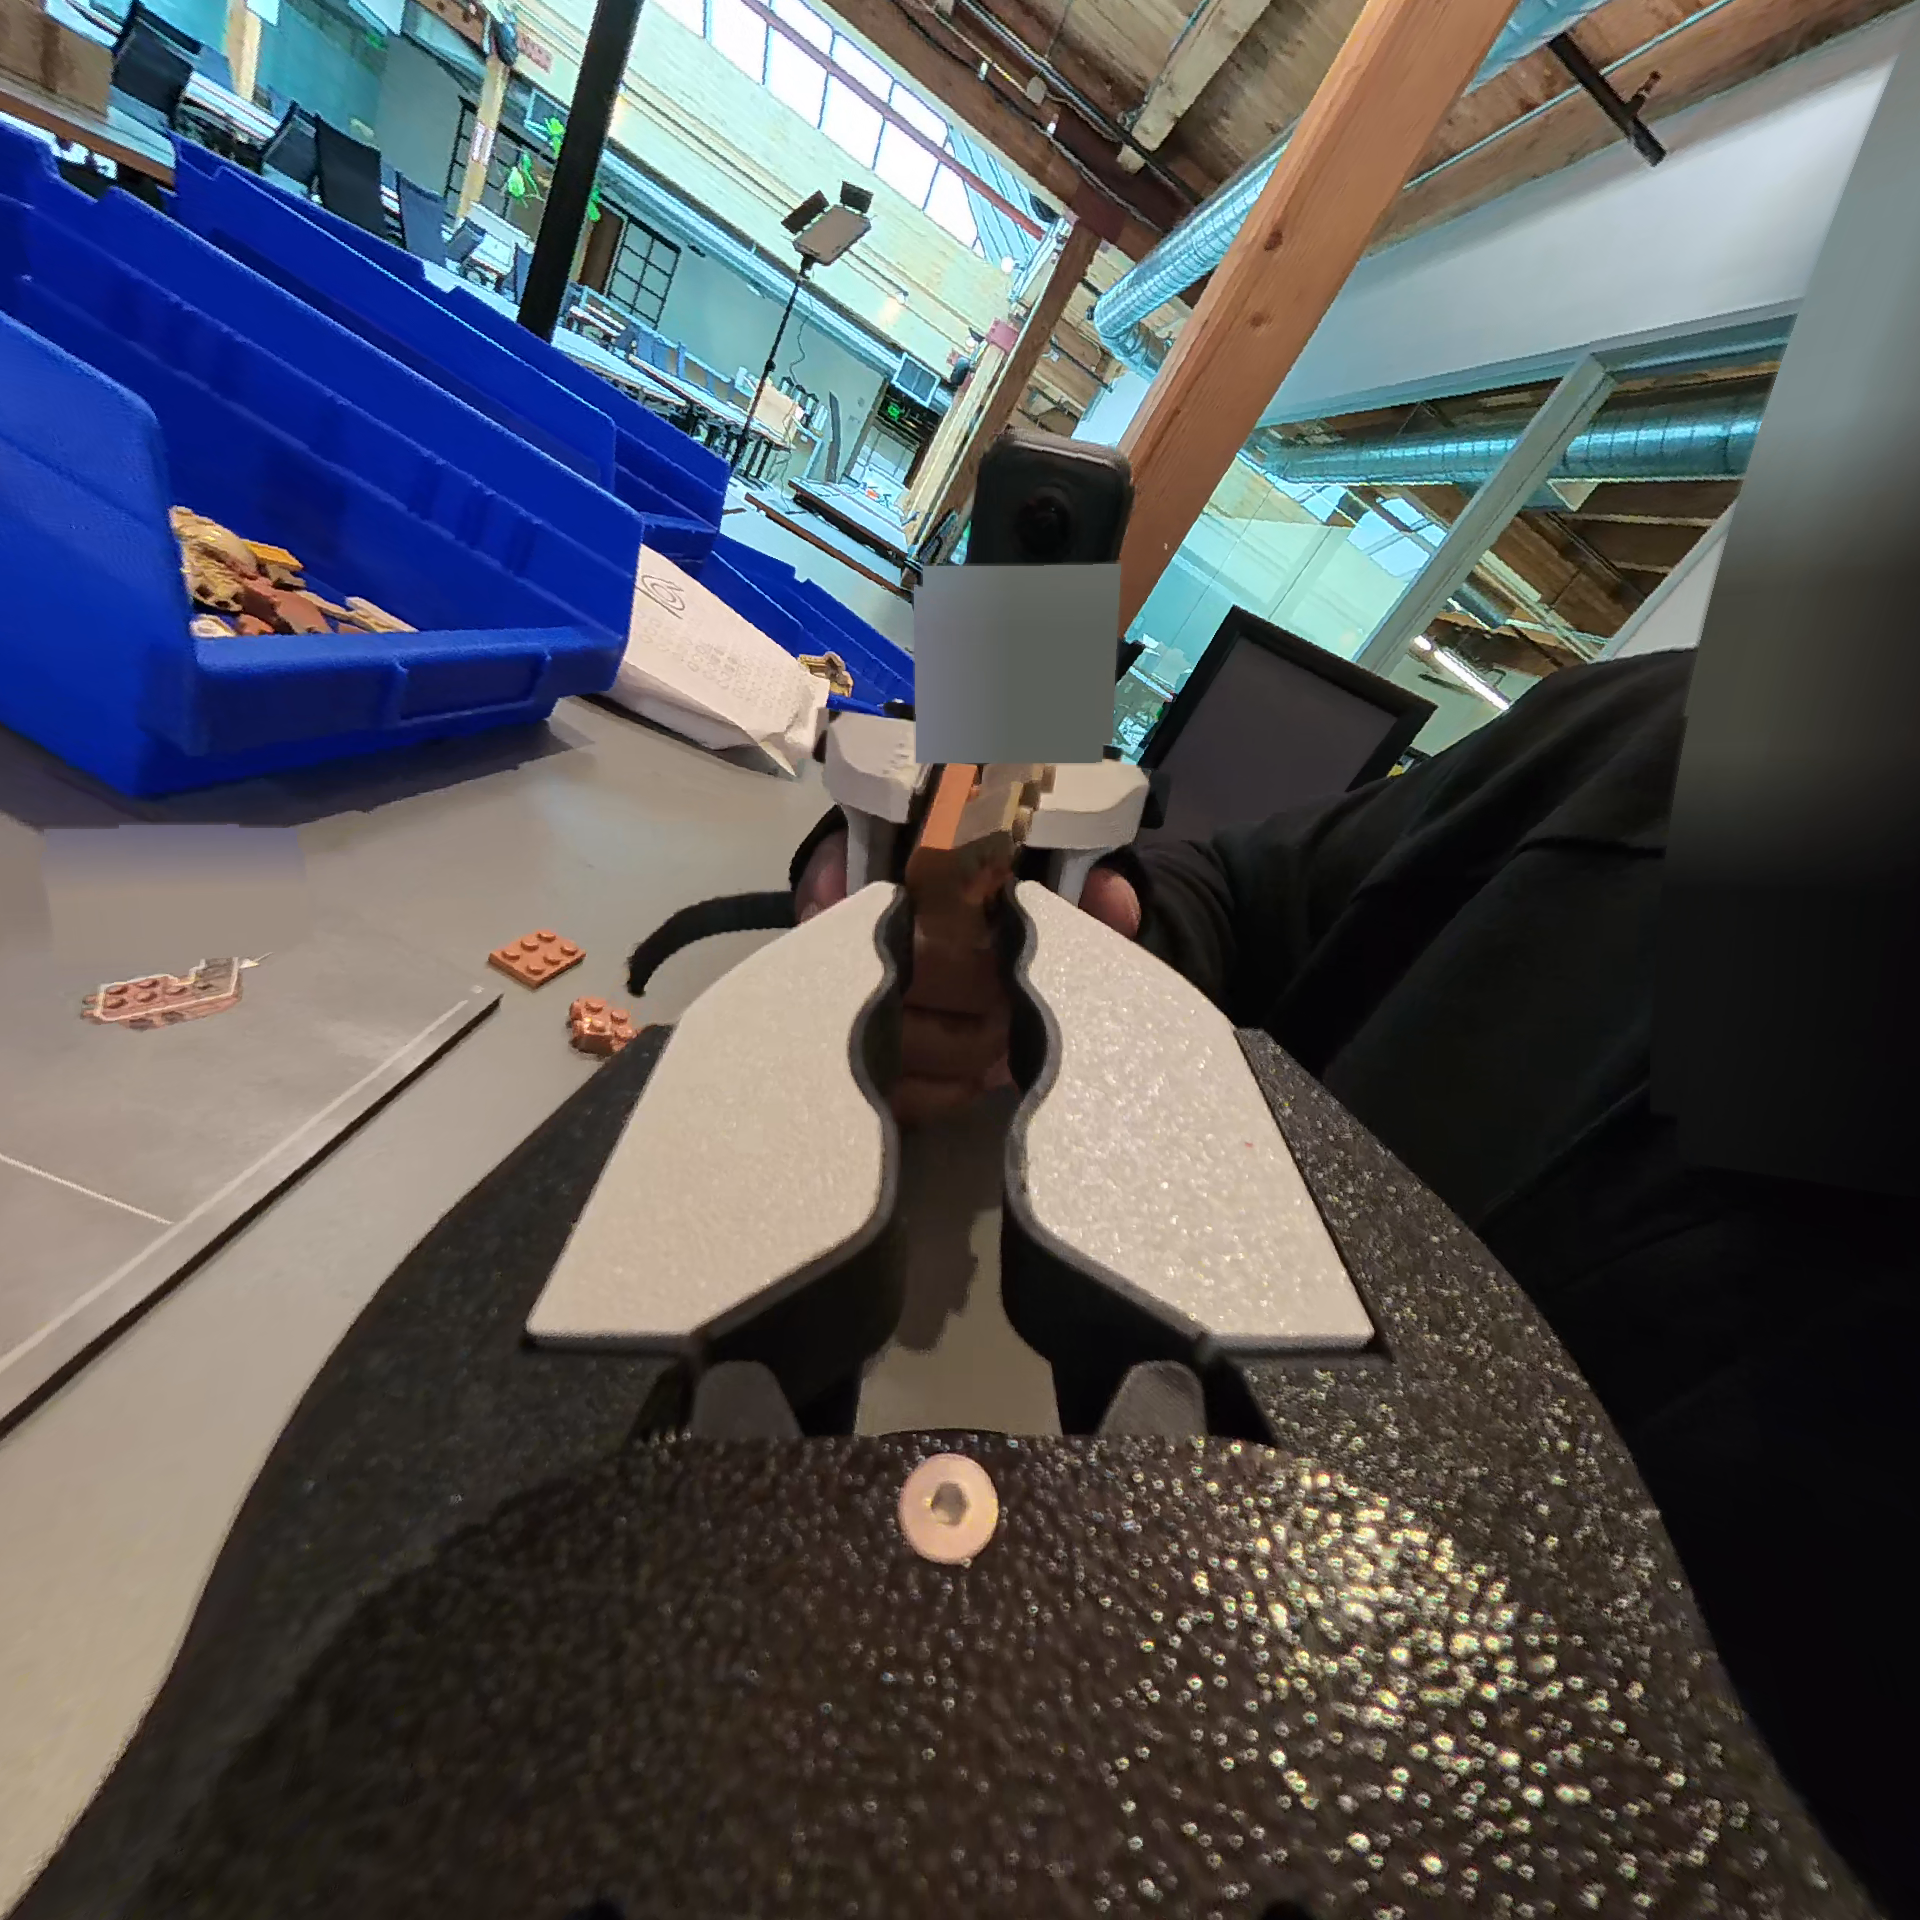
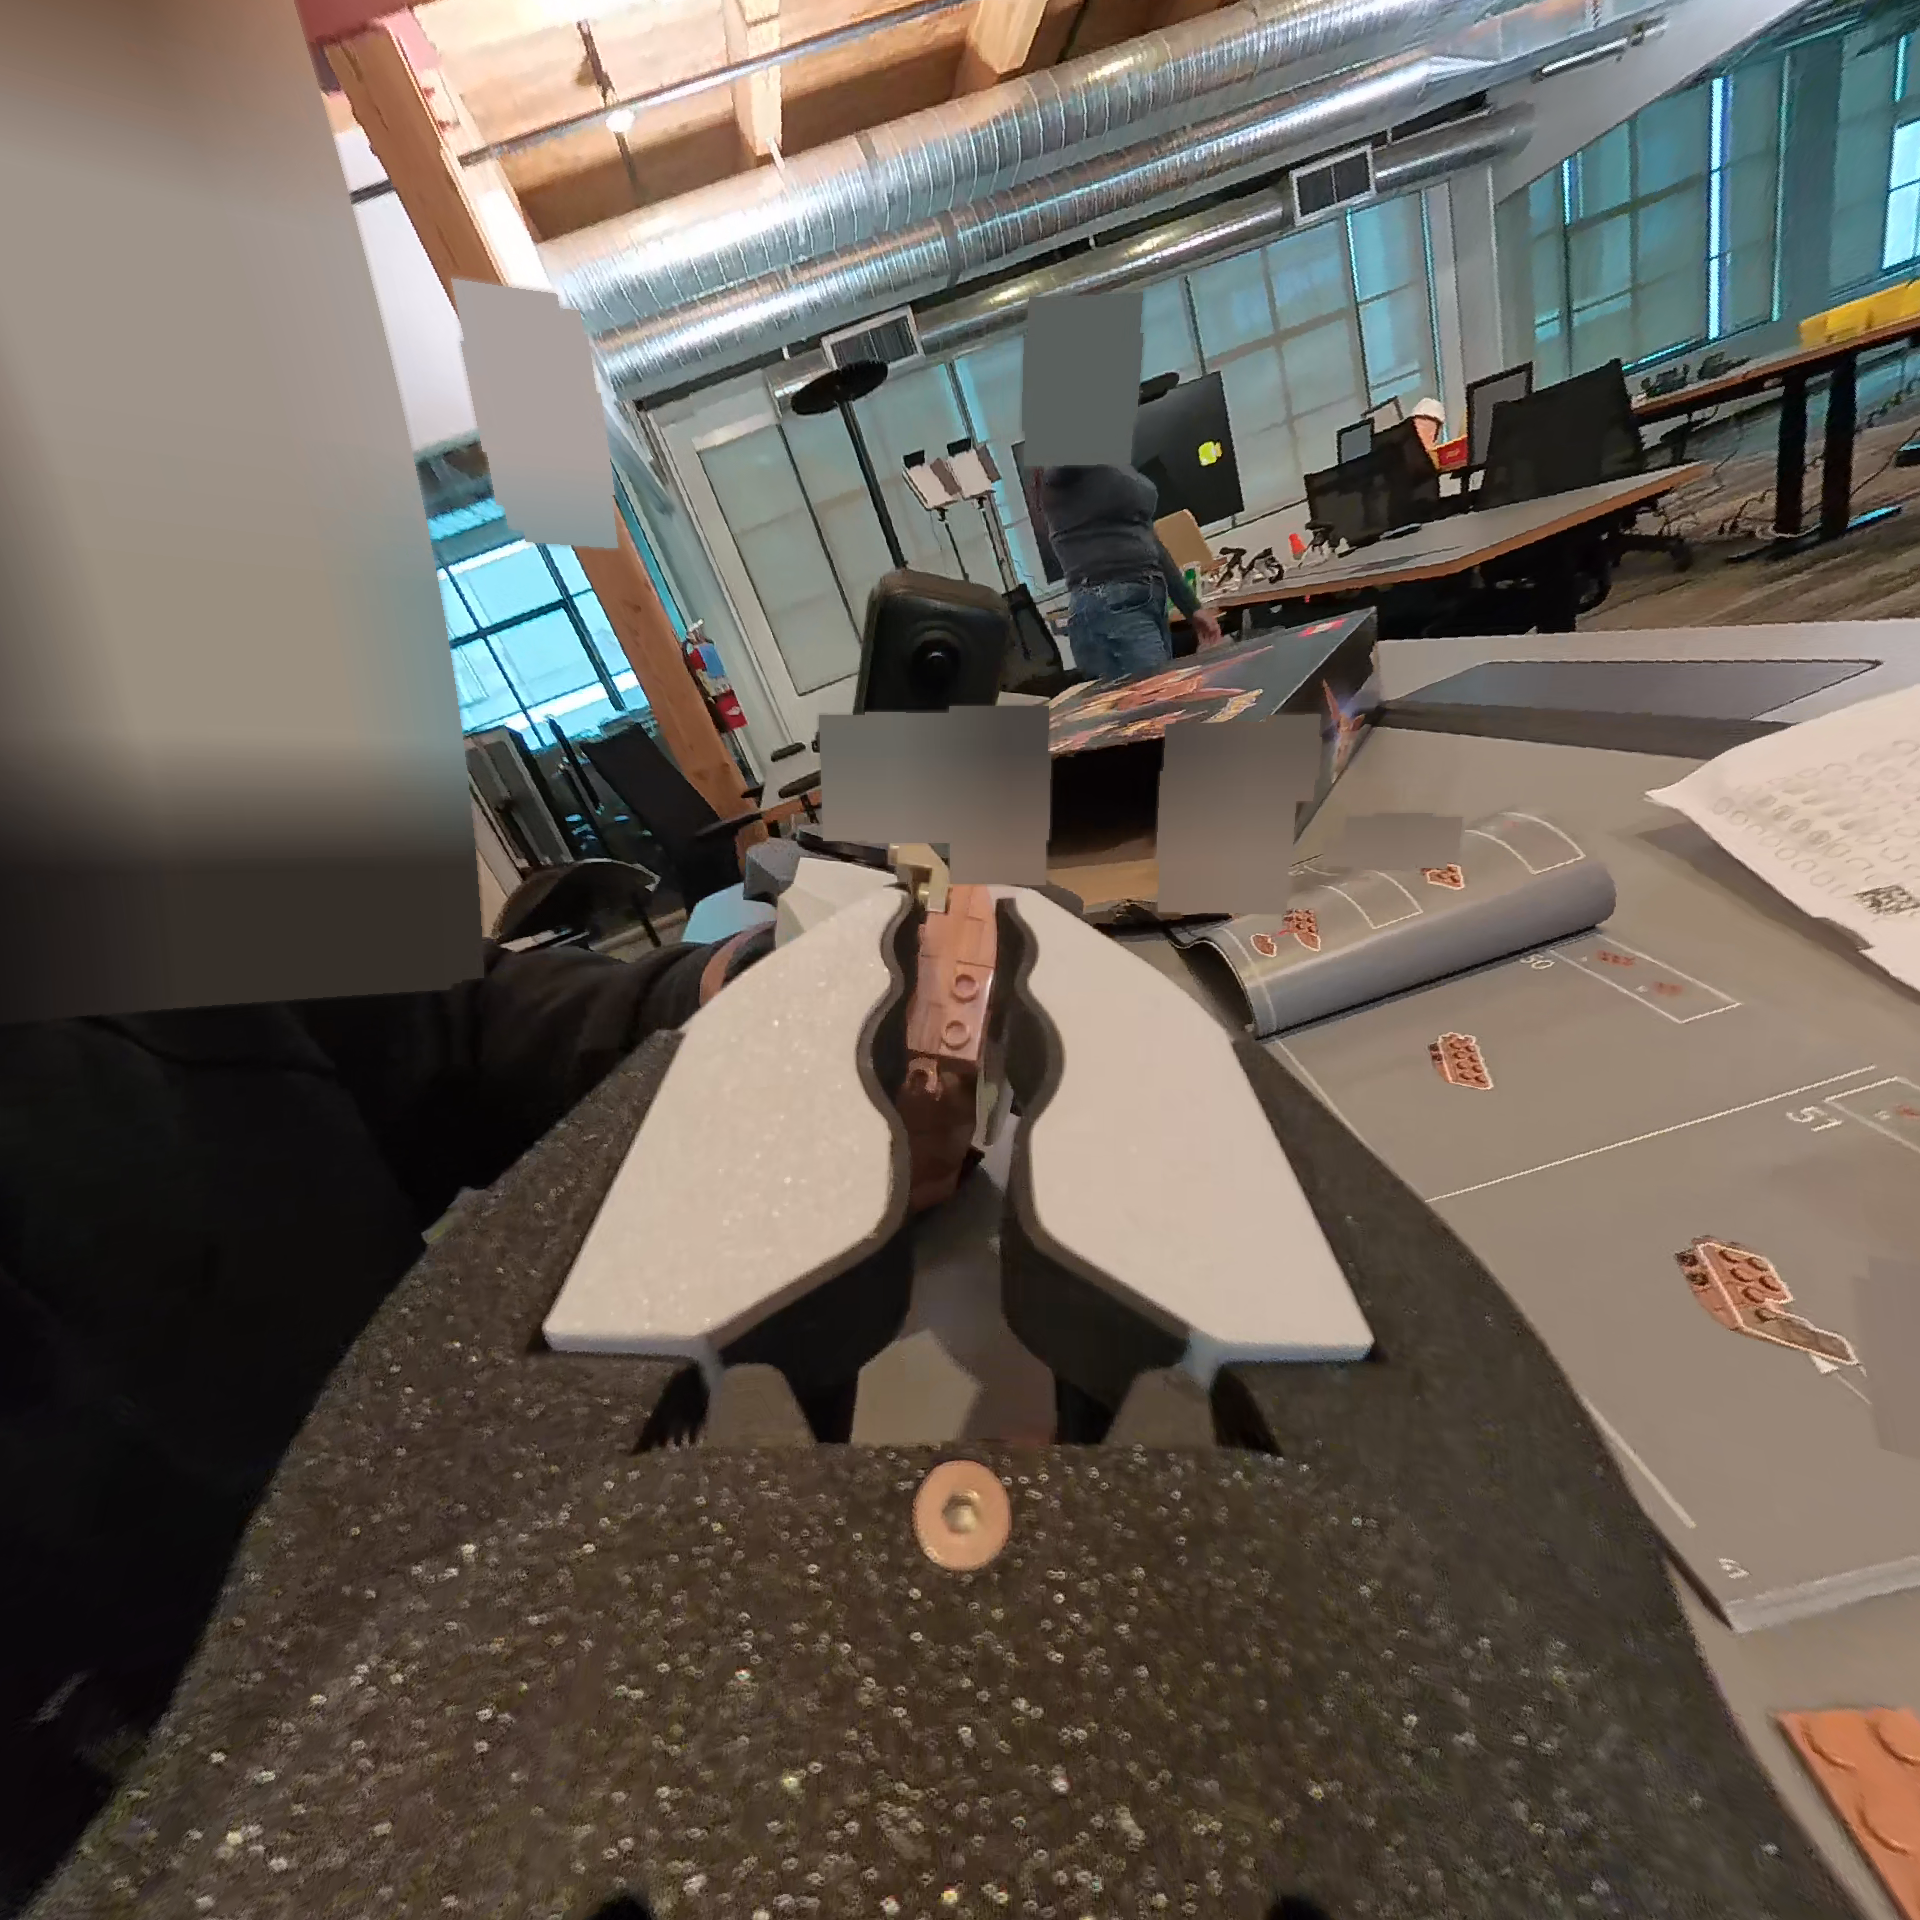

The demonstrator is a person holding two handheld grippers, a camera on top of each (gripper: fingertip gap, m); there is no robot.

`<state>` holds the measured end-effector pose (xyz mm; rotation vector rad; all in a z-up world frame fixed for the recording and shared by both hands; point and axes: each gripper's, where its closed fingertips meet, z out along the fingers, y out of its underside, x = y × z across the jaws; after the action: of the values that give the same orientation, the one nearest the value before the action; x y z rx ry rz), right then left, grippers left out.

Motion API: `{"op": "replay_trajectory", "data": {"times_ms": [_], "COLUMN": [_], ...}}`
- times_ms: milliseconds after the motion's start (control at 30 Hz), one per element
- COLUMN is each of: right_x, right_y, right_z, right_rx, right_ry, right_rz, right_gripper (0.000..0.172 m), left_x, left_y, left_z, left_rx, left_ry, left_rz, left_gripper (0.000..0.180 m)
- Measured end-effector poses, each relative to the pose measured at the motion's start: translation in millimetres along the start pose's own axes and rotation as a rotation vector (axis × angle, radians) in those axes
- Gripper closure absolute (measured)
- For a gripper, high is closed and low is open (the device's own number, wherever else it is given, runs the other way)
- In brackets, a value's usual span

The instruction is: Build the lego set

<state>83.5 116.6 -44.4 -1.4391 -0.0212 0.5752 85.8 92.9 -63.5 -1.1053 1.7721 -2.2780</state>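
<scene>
While both grippers face each other above the grey table [image 1: 436, 894], the left gripper [image 1: 951, 925] and right gripper [image 2: 951, 935] each pinch one end of the same brown and tan toy-brick piece [image 2: 951, 1023]. Bare table lies left of it, then a small brown studded plate [image 1: 536, 955], then the blue plastic bins [image 1: 343, 665] at the far edge.

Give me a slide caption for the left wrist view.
Both grippers clamp a brown brick assembly above a grey table, blue bins at left.
</scene>
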Motion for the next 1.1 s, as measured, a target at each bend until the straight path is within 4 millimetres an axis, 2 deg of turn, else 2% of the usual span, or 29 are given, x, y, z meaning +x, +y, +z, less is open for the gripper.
{"op": "replay_trajectory", "data": {"times_ms": [167,300,467,567,667,1100], "right_x": [-3,6,11,9,7,5], "right_y": [-1,0,5,8,9,16], "right_z": [-1,-5,-5,-4,-3,0], "right_rx": [-0.015,-0.06,-0.139,-0.167,-0.173,-0.22], "right_ry": [0.014,0.084,0.178,0.203,0.198,0.191], "right_rz": [-0.058,-0.133,-0.266,-0.316,-0.326,-0.367], "right_gripper": [0.158,0.158,0.158,0.158,0.158,0.158], "left_x": [2,-3,-2,3,1,-2], "left_y": [3,-2,-32,-28,-17,-9], "left_z": [-3,-17,-29,-24,-20,-20], "left_rx": [-0.056,-0.139,-0.13,-0.213,-0.309,-0.41], "left_ry": [0.009,-0.057,-0.26,-0.343,-0.393,-0.435], "left_rz": [0.035,0.15,0.525,0.772,0.915,1.093], "left_gripper": [0.167,0.163,0.167,0.173,0.173,0.175]}}
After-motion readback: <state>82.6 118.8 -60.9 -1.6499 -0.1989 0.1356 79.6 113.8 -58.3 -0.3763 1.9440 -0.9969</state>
